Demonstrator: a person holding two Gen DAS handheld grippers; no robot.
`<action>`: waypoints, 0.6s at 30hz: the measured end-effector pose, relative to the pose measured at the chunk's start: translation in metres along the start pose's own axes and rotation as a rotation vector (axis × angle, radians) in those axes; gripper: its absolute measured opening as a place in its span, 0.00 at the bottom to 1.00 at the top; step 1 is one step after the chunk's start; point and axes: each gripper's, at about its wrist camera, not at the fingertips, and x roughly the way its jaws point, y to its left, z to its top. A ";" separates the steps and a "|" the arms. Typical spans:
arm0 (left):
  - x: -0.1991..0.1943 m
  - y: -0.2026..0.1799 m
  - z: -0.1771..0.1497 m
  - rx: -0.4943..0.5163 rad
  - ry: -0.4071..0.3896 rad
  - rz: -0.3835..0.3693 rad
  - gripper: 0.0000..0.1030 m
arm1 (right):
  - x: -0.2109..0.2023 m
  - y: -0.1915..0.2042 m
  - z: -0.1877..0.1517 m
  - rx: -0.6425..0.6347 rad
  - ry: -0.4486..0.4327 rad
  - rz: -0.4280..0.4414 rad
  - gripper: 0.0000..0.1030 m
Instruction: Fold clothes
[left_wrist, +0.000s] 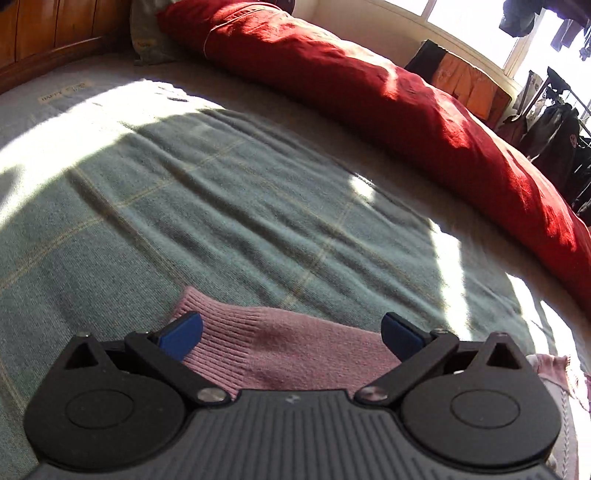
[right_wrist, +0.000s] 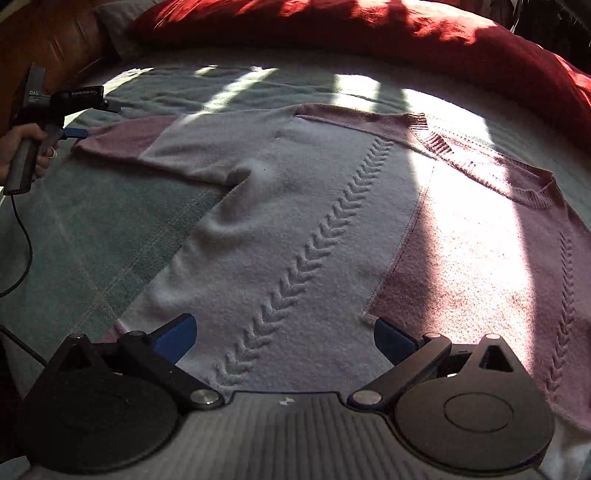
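A pink and white knit sweater (right_wrist: 295, 221) lies flat on the bed, its neckline (right_wrist: 491, 166) at the far right. One sleeve stretches out to the left, ending in a pink ribbed cuff (left_wrist: 258, 343). My left gripper (left_wrist: 291, 332) is open, its blue fingers either side of that cuff; in the right wrist view the left gripper (right_wrist: 75, 122) shows at the sleeve's end, held by a hand. My right gripper (right_wrist: 284, 338) is open just above the sweater's white lower body, by the braided cable pattern (right_wrist: 314, 251). Nothing is clamped.
A grey-green checked blanket (left_wrist: 221, 184) covers the bed. A rolled red duvet (left_wrist: 369, 92) runs along the far side. A wooden headboard (left_wrist: 44, 29) stands at the upper left. A cable (right_wrist: 22, 243) trails from the left gripper. Hanging clothes (left_wrist: 554, 129) stand by the window.
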 end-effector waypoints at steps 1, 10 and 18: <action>0.001 -0.003 0.000 0.005 0.005 -0.026 0.99 | 0.000 0.001 0.001 -0.001 -0.004 0.003 1.00; 0.013 -0.024 -0.009 0.110 0.042 0.083 0.99 | -0.002 0.007 -0.002 0.012 0.001 0.002 1.00; -0.026 -0.111 -0.030 0.286 0.081 -0.094 0.99 | -0.014 -0.003 -0.006 0.042 -0.013 0.006 1.00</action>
